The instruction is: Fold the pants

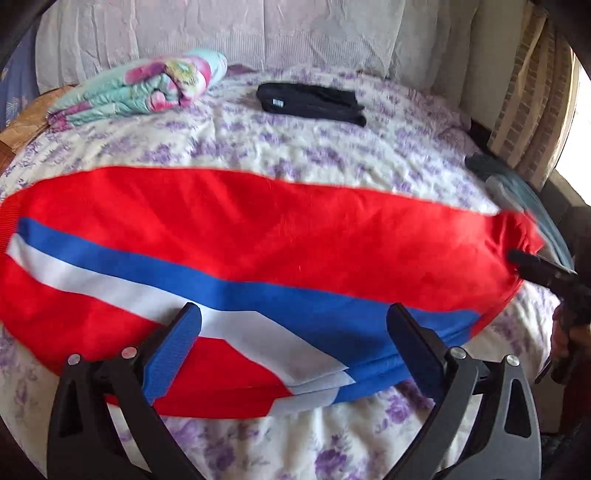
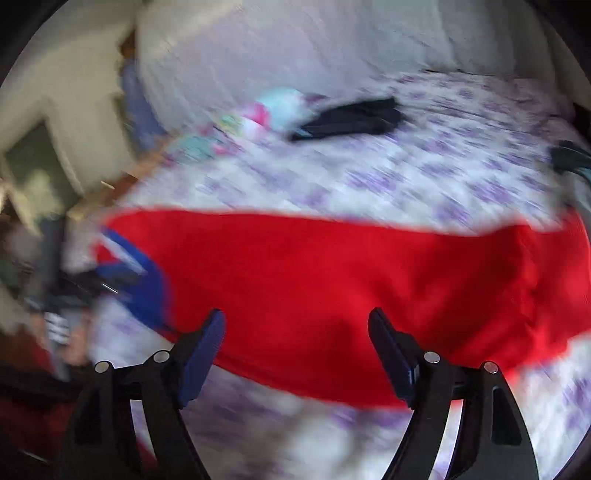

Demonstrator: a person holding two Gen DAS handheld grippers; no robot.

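Observation:
Red pants (image 1: 258, 236) with a blue and white side stripe lie folded lengthwise across the bed. They also show in the blurred right wrist view (image 2: 332, 288). My left gripper (image 1: 295, 317) is open and empty, its blue pads just above the near striped edge. My right gripper (image 2: 297, 325) is open and empty over the red cloth at the other end. The right gripper's black tip shows in the left wrist view at the pants' right end.
The bed (image 1: 295, 155) has a white cover with purple flowers. A folded black garment (image 1: 310, 101) and a folded floral blanket (image 1: 147, 88) lie at the back. White pillows (image 1: 236, 29) stand behind. Grey-blue clothes (image 1: 517, 184) lie at the right edge.

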